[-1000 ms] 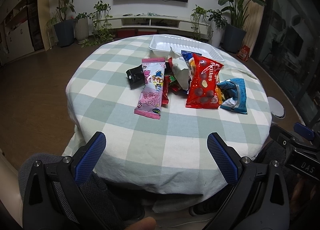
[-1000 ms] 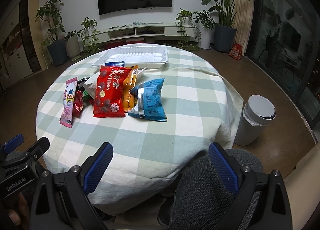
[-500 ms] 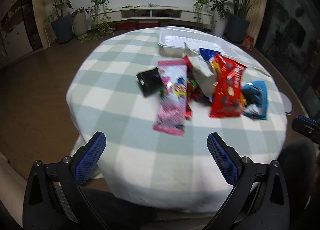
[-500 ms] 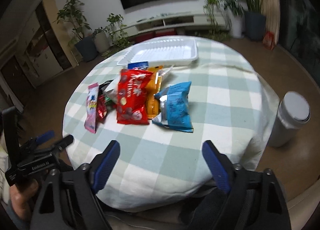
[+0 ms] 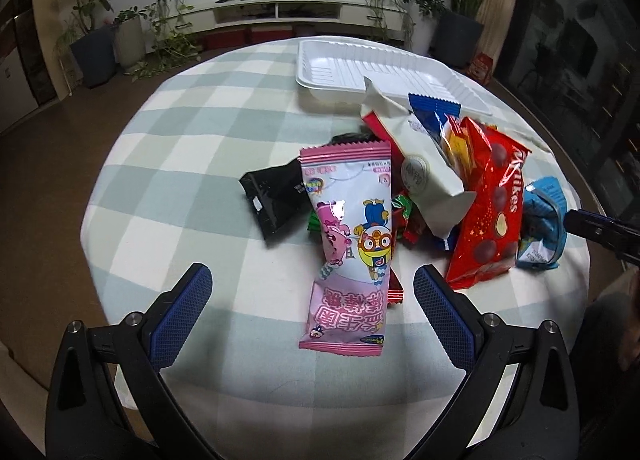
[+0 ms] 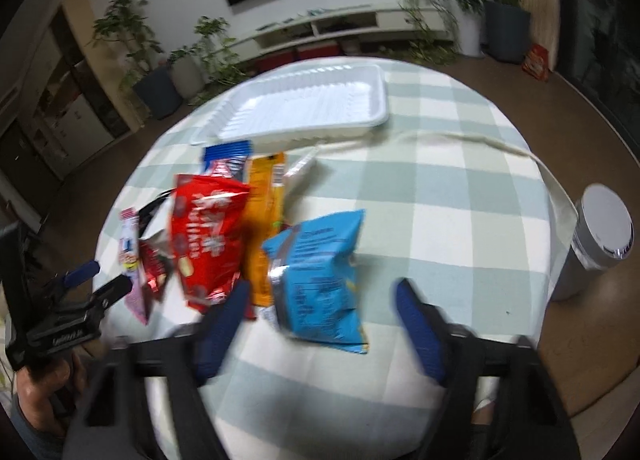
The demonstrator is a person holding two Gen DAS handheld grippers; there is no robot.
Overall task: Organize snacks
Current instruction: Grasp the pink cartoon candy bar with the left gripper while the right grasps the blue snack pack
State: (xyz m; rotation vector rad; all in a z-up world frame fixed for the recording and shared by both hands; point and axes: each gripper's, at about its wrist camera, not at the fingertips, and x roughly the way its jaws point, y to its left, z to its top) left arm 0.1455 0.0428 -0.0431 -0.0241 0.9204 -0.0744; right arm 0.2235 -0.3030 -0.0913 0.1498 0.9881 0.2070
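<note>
1. Two grippers over the table (image 5: 168,188), both angled down at the snack pile.
2. Left gripper (image 5: 312,320): jaws wide, pads clear of everything; the pink pack (image 5: 352,236) lies on the cloth between the fingers.
3. Right gripper (image 6: 320,324): jaws closing, nothing gripped; the blue bag (image 6: 320,272) lies between them, view blurred.
4. Red bag (image 5: 488,220), white pouch (image 5: 428,176), black pack (image 5: 276,196) heaped mid-table.
5. Tray (image 5: 320,72) at far edge, just behind the heap.

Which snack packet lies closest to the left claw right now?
The pink cartoon-printed packet: its near end reaches down between the open left claw, while the black packet and red Wilkes bag lie farther back.
</note>
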